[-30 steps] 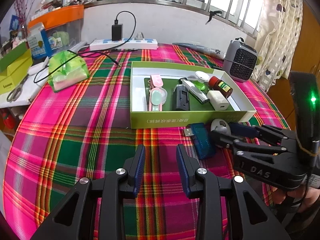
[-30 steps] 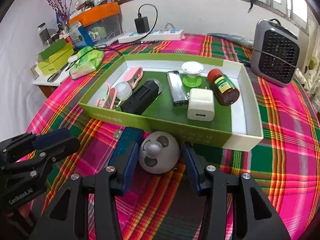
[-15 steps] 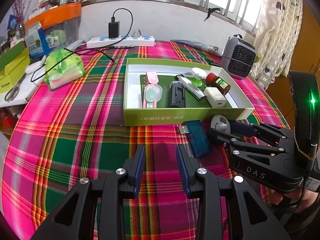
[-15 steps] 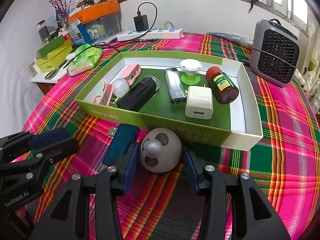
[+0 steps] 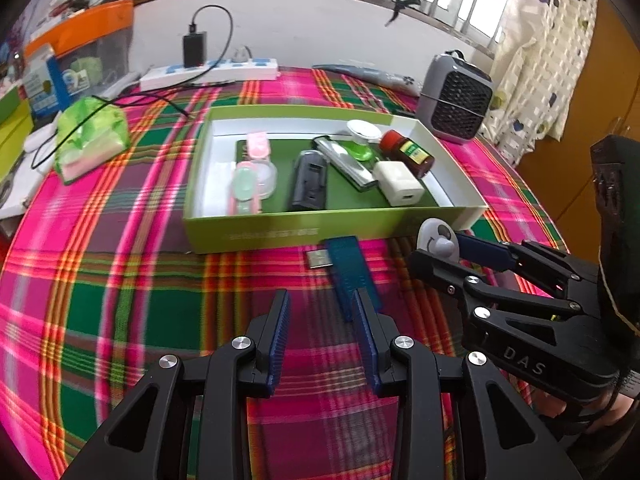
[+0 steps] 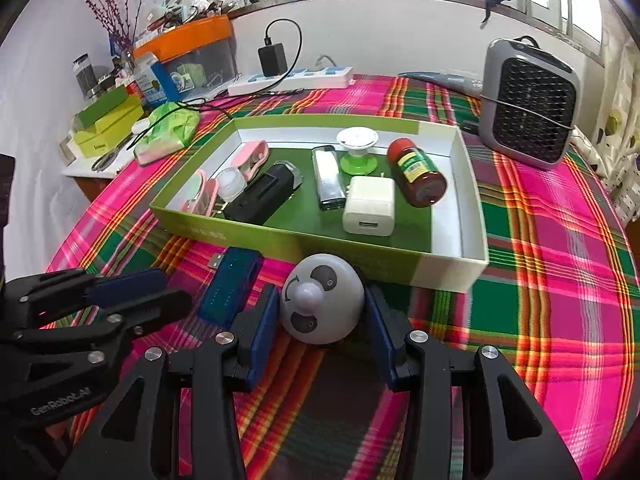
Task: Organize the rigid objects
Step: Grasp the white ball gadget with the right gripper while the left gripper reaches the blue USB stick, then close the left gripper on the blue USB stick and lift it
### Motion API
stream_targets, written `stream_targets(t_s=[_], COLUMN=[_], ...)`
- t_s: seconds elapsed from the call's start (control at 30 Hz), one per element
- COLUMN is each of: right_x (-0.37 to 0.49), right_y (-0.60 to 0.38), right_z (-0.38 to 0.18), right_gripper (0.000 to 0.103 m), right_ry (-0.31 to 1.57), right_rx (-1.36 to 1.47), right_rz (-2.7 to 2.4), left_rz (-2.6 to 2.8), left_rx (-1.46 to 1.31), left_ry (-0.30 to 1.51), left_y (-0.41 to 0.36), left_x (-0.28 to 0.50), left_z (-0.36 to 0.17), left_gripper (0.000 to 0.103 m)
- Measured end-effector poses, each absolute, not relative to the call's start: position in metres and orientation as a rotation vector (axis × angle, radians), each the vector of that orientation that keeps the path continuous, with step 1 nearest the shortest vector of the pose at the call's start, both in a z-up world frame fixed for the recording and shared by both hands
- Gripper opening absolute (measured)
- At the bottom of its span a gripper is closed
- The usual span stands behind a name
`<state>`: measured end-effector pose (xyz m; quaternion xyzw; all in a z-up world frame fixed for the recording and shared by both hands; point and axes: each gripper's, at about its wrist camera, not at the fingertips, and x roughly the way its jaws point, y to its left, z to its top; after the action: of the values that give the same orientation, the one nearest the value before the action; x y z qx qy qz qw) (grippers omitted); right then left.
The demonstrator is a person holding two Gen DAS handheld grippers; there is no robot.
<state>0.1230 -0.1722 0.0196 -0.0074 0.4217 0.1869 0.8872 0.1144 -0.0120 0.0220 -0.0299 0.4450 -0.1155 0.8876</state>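
Note:
A grey dome-shaped gadget (image 6: 322, 300) sits on the plaid cloth against the front wall of the green box (image 6: 280, 240). My right gripper (image 6: 322, 308) straddles it. Its jaws are closing and both pads meet the dome's sides. In the left wrist view the dome (image 5: 434, 236) shows at the right gripper's (image 5: 436, 254) tips. A blue USB stick (image 5: 348, 272) lies just left of the dome (image 6: 230, 288). My left gripper (image 5: 320, 300) hovers open and empty, its right fingertip over the stick's near end. The green box (image 5: 280, 232) holds several small items.
A grey heater (image 5: 456, 96) stands right of the box. A power strip (image 5: 208, 72) with a charger and cable lies at the back, a green tissue pack (image 5: 92, 140) at the left. The table's left edge has boxes and clutter beyond it.
My left gripper moved forward and right, closer to the blue stick. The right gripper's jaws narrowed onto the dome and it stayed in place.

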Motion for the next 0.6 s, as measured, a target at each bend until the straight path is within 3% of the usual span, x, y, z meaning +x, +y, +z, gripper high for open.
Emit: stream_targets(t_s=[0.6], right_x=[0.115], right_y=[-0.204], right_z=[0.027], right_gripper=[0.045], right_ry=[0.844], right_rx=[0.039], right_rz=[0.366], left_rz=[-0.211], left_rx=[0.015], left_ry=[0.926], left_y=[-0.046], left_x=[0.127], left_z=[0.019], left_gripper=[0.031])
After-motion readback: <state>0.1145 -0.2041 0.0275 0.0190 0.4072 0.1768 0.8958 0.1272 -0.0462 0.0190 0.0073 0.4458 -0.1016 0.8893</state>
